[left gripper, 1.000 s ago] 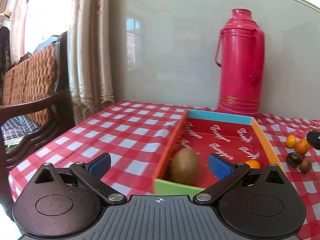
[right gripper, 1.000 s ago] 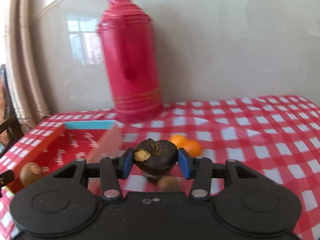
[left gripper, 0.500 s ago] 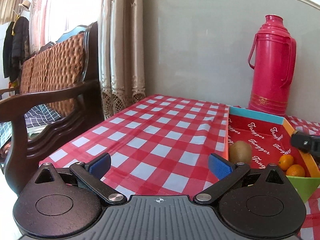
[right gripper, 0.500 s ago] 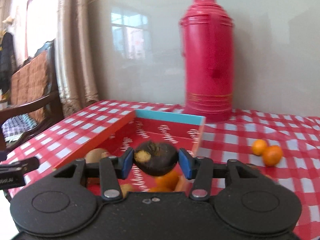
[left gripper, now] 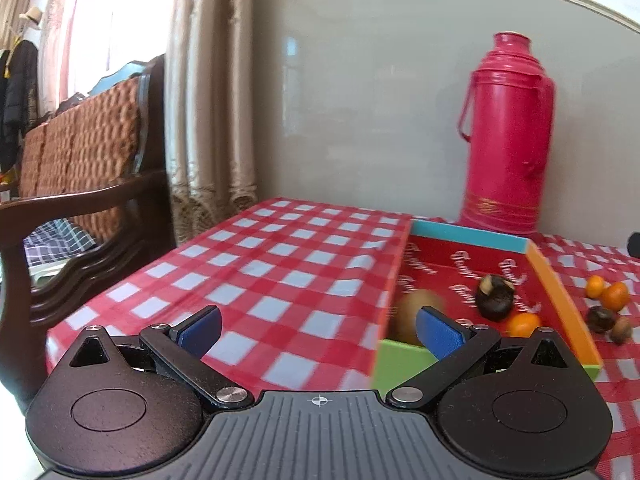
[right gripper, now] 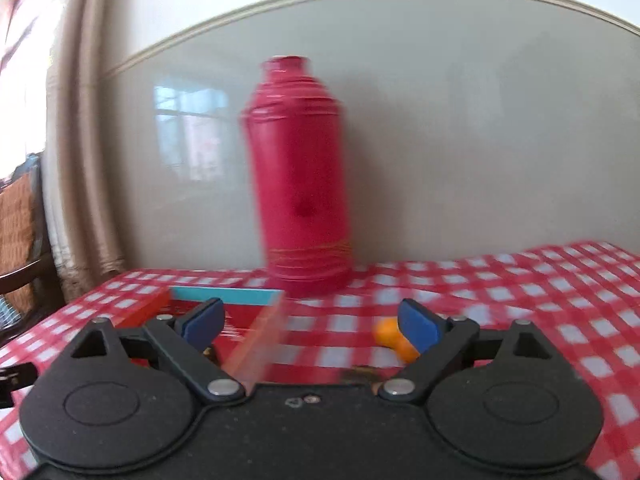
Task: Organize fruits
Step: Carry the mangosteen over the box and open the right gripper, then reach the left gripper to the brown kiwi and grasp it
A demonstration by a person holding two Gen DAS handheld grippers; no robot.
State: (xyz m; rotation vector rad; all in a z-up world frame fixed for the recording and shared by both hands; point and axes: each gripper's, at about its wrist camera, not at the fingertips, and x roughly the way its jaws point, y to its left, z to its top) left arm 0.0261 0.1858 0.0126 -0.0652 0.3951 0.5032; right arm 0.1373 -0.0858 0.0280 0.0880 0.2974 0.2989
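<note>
A shallow red box (left gripper: 554,280) with coloured walls lies on the checked table. Inside it sit a brown kiwi (left gripper: 416,312), a dark split fruit (left gripper: 494,298) and a small orange (left gripper: 524,323). To the right of the box, on the cloth, lie two oranges (left gripper: 608,292) and two dark round fruits (left gripper: 602,318). My left gripper (left gripper: 318,330) hangs open and empty over the cloth at the box's near left corner. In the blurred right wrist view my right gripper (right gripper: 310,322) is opening wide with nothing between its fingers, above the box's right wall (right gripper: 256,340), with oranges (right gripper: 390,334) behind its right finger.
A tall pink thermos flask (left gripper: 506,140) stands against the wall behind the box, also visible as the flask (right gripper: 298,184) in the right wrist view. A dark wooden chair (left gripper: 76,200) with a woven back and a curtain (left gripper: 208,100) stand past the table's left edge.
The right gripper let go of the dark split fruit, which now lies in the box, then swung right with its jaws spread. The left view shifted back to the right, toward the box.
</note>
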